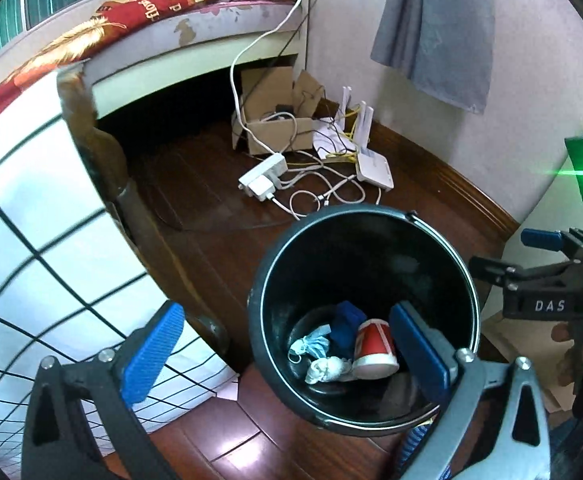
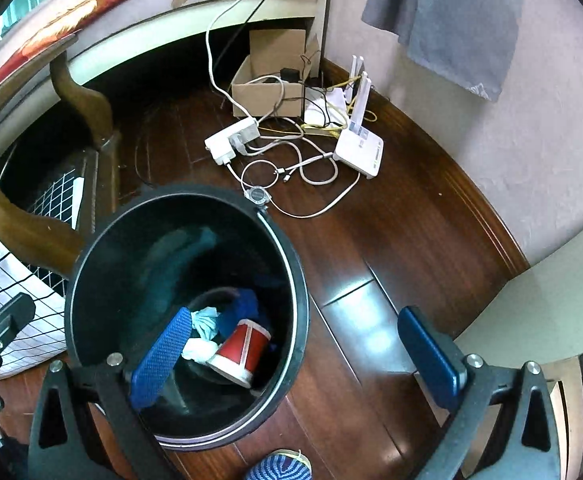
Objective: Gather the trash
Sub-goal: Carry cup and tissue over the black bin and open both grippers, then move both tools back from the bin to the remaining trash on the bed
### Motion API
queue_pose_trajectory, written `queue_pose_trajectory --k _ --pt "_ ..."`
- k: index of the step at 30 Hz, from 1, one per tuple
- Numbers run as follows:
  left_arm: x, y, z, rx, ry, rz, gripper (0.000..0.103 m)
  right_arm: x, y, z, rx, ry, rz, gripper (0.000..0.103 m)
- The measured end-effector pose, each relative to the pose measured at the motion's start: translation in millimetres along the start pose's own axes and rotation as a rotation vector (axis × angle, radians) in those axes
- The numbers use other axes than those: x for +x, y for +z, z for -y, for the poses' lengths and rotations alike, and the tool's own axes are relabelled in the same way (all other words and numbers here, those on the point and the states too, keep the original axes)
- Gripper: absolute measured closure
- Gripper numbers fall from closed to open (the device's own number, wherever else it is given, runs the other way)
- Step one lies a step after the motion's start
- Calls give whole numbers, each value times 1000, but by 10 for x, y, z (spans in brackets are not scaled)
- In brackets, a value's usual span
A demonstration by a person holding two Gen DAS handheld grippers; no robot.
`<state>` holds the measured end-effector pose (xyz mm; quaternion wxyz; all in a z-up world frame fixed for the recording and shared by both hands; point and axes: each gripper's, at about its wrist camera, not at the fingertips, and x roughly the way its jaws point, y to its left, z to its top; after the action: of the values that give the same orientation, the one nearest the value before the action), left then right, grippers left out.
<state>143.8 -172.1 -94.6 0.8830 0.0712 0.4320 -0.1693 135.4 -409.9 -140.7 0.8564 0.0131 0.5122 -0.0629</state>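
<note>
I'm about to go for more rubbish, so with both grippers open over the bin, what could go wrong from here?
1. The left gripper and right gripper each have a finger past the black bin's rim; pulling away sideways could tip it and spill the red paper cup and tissues.
2. Loose white cables lie on the floor right behind the bin and could snag.
</note>
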Motion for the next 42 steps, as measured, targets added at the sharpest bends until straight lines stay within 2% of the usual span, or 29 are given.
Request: queue_pose_trajectory --k 7,27,35,42 --pt "-194 60 -24 2 9 36 0 -188 40 -110 -13 14 41 0" --pt "-1034 154 -256 -69 56 194 0 -1091 284 -550 -71 84 261 0" --pt "-1303 160 -574 -132 117 248 0 -1341 462 -937 -122 135 332 0" --pt "-1454 92 -914 -197 164 275 0 -1517 634 -1458 -193 197 373 0"
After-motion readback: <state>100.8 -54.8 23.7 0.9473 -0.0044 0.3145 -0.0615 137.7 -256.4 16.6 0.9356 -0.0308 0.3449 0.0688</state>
